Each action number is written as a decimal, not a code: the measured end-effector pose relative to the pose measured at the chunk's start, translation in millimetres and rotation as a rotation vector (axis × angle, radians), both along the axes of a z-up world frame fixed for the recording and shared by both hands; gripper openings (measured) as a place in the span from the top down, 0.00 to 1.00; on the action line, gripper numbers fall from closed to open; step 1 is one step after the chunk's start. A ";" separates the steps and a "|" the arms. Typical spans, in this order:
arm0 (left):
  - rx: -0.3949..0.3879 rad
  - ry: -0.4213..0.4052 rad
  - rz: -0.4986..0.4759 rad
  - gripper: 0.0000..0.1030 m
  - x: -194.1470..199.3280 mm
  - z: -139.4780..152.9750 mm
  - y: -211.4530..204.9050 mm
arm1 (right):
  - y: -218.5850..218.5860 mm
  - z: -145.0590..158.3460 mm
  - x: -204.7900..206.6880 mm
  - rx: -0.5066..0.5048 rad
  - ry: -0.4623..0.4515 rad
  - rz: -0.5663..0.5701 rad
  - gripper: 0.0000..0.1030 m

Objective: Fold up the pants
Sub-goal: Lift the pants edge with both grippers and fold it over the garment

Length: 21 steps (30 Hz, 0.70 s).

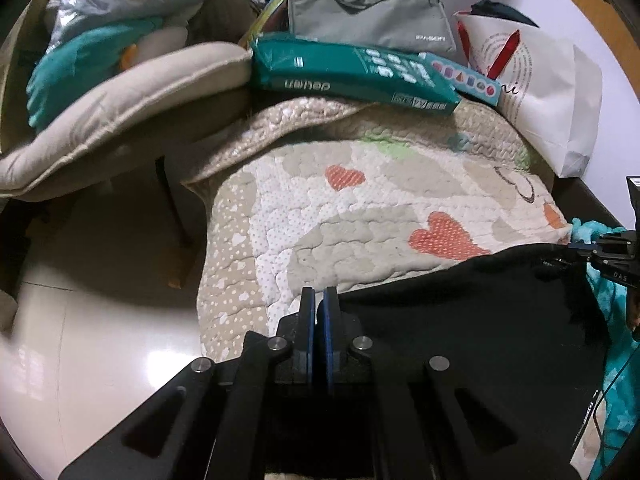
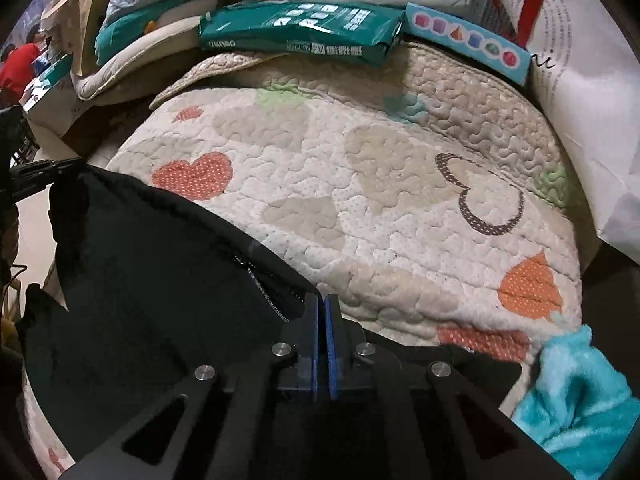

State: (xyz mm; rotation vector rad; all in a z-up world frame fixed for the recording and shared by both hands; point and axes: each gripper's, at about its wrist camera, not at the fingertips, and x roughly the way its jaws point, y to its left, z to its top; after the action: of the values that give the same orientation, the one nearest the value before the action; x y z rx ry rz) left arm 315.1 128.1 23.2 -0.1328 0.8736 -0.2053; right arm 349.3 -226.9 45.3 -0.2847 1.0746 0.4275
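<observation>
1. Blue-padded black fingers of your left gripper (image 1: 319, 300) sit at the near edge of the black fabric pants (image 1: 460, 312). The jaws are pressed almost together, apparently pinching the cloth's edge.
2. Your right gripper (image 2: 322, 308) matches it: pads nearly touching, clamped at the pants (image 2: 160, 272) hem just beside a metal zipper (image 2: 268, 288).
3. The pants lie on the cream quilted blanket with heart patches (image 2: 360, 184), covering its near part. The far part is bare up to a green paper ream (image 2: 300, 28).
4. I judge the fold to be under way: both edges appear gripped, yet the cloth is spread broad and rumpled, with no tidy stack showing. Carrying the held edge over and smoothing remain.
5. Both grippers point forward, low over the quilt, well apart across the garment.
</observation>
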 end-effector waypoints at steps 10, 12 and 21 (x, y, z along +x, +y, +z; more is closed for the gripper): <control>-0.001 -0.052 0.047 0.96 -55.9 25.9 -4.1 | -3.3 31.3 -50.5 -0.005 -0.034 -0.014 0.96; -0.005 -0.058 0.056 0.96 -74.4 29.2 -4.5 | -4.7 36.0 -69.6 -0.006 -0.038 -0.010 0.97; -0.044 -0.041 0.105 0.96 -184.8 25.2 -4.6 | -15.6 31.4 -166.5 -0.030 -0.015 0.042 0.97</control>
State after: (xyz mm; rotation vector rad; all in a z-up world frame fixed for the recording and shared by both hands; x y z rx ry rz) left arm 130.3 123.5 48.4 -0.2146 0.8193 -0.1292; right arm 182.8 -242.5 76.7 -0.3367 1.0624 0.4465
